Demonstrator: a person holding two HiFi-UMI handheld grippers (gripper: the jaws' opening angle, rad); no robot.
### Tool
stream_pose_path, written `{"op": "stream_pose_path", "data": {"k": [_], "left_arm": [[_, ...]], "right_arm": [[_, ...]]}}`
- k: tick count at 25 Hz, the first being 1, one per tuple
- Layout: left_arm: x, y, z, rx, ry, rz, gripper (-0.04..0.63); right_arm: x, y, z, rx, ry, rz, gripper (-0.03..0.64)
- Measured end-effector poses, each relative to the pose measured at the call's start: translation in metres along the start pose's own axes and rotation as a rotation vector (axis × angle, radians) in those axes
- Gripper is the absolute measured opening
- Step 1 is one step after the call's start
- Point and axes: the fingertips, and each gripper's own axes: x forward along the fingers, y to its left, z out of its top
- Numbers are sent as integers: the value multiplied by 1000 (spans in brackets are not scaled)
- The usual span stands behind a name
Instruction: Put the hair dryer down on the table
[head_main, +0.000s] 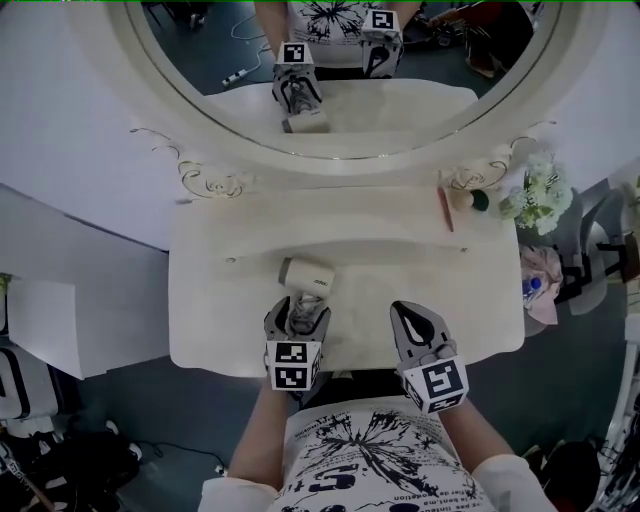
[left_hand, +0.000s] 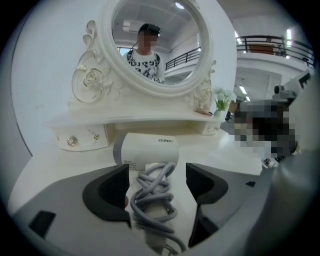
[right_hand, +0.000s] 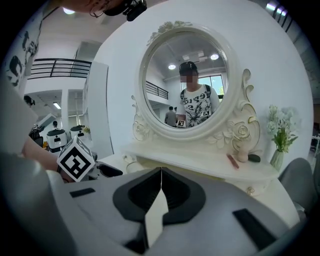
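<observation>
A white hair dryer (head_main: 305, 274) lies on the cream dressing table (head_main: 420, 262), its barrel pointing left. Its handle, wrapped in a grey coiled cord (left_hand: 152, 192), runs back between the jaws of my left gripper (head_main: 297, 308). In the left gripper view the dryer (left_hand: 150, 148) rests on the tabletop and my left gripper (left_hand: 157, 172) stands open, jaws on either side of the handle with a gap showing on the right side. My right gripper (head_main: 406, 312) hovers over the table's front edge to the right, shut and empty; in its own view the right gripper (right_hand: 161, 172) has jaws that meet.
A large oval mirror (head_main: 340, 60) in an ornate frame rises behind the table's raised shelf (head_main: 330, 205). On the shelf's right end lie a red pen (head_main: 443, 206), small round items (head_main: 463, 198) and a vase of white flowers (head_main: 540, 195). A person stands at the front edge.
</observation>
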Motion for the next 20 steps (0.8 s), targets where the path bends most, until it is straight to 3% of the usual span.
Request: {"op": "stream_pose_path", "data": {"k": [5,6,8,12,20], "left_arm": [[-44,-2,29,-35,-126,27,329],[-53,-2,36,-41,-151,38,290],[-71,-2,47,-45,-186,56,151],[-102,-6,59,-38,-238,52,61],[-179,-31,81,23,-449,-7,23]], "right_arm": [[-15,17,12,-17,-42,7,18],[-18,20,14,-20,-49,8,18],[-24,27,17,-23,-69,4,18],[-41,43,27,-49,-128,1,18],[-89,75,44,-17,-283,39,18]]}}
